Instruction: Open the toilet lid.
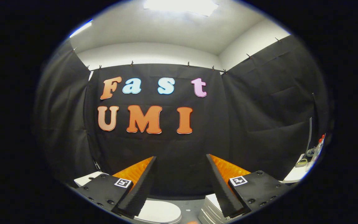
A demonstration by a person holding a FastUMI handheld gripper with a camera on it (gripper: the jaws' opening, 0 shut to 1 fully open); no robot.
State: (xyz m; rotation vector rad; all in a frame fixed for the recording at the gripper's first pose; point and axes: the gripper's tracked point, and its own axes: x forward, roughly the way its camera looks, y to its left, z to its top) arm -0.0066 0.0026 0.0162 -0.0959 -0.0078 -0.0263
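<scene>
Mostly black booth wall (pixel 259 124) ahead. Toilet lid (pixel 160 212) lies low, under my left finger, apparently closed. Gripper (pixel 181 160) spread wide, holding nothing. Risk: I'm aimed too high; descending blind, fingers could strike the lid top, missing its edge.

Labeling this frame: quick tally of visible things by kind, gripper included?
Gripper, fingers open with nothing between them: 1
Toilet, lid down, below the fingers: 1
White stacked item beside the toilet: 1
Bottle on the shelf at the right: 1
Ceiling light: 1
Total: 5
</scene>
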